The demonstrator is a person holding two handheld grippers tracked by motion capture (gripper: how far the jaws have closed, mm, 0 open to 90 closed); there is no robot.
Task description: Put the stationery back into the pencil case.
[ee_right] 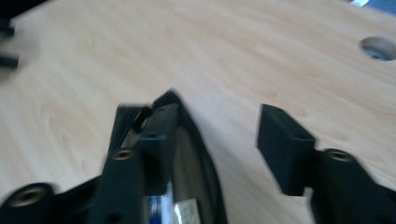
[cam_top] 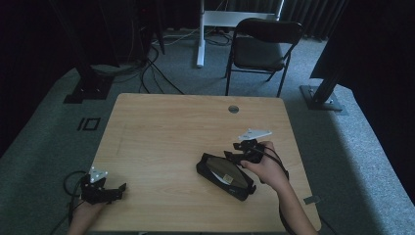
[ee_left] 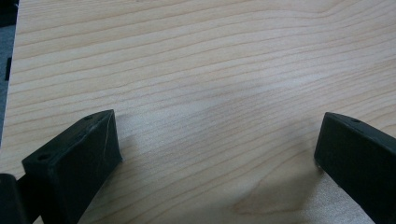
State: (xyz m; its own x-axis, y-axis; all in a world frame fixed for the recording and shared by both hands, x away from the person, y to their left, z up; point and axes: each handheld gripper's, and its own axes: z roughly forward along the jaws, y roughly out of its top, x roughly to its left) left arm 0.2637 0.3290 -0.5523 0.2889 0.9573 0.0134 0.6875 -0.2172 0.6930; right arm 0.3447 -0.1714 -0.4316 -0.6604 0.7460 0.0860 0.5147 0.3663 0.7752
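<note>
High view: dark room, wood table (cam_top: 161, 127). Black pouch (cam_top: 225, 176) lies flat, right-front of table, mouth open toward R gripper (cam_top: 234, 151) for access. R hand (cam_top: 266, 169) at its far end, wrist bent inward. L gripper (cam_top: 120, 190) parked at front-left edge, well apart.
L gripper view: jaws wide, nothing btwn, bare wood.
R gripper view: jaws apart, one at pouch (ee_right: 196, 158) rim, no grip.

Two black handheld grippers, the left gripper (cam_top: 119, 190) and the right gripper (cam_top: 234, 150), each carry a pale grey three-cornered plate on top and a trailing black cable. Blocky matte jaws show small screw holes. Forearms bare, no sleeves.
</note>
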